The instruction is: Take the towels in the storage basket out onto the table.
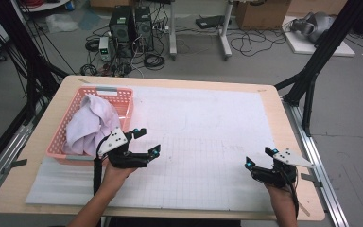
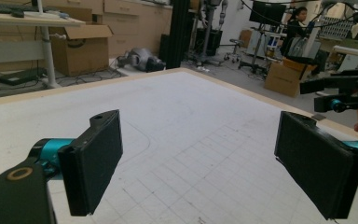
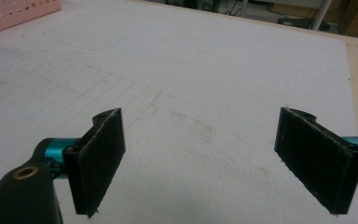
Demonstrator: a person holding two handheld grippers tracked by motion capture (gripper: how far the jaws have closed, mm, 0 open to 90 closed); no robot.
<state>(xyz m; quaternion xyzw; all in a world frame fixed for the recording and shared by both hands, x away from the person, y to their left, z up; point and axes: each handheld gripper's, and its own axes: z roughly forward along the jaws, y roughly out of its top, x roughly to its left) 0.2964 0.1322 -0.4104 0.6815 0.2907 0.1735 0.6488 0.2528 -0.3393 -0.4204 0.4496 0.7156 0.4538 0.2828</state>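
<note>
White cloth (image 1: pixel 90 124) lies heaped in the pink basket (image 1: pixel 123 94) at the left rear of the worktop (image 1: pixel 274 99), spilling over the near rim and hanging toward the mat. It is the closest thing to either claw, so lifting it out looks like the step in hand.

Just beside the basket's near right corner, the left claw (image 1: pixel 146 140) hovers with its jaws spread wide and nothing between them. In the left gripper view the left claw (image 2: pixel 198 165) looks out across the bare gridded mat (image 2: pixel 191 121), away from the cloth, so it probably needs to turn toward the basket before it reaches in. A good grasp would take a thick fold near the top of the heap, not the thin hanging edge, and lift straight up so the mesh wall does not snag the fabric or drag the light basket along.

Well apart at the near right of the mat, the right claw (image 1: pixel 261 157) is also released and empty; in the right gripper view the right claw (image 3: pixel 199 163) faces open mat with the basket far off. It could come across to steady the basket rim or take a second corner once the cloth is free.
</note>
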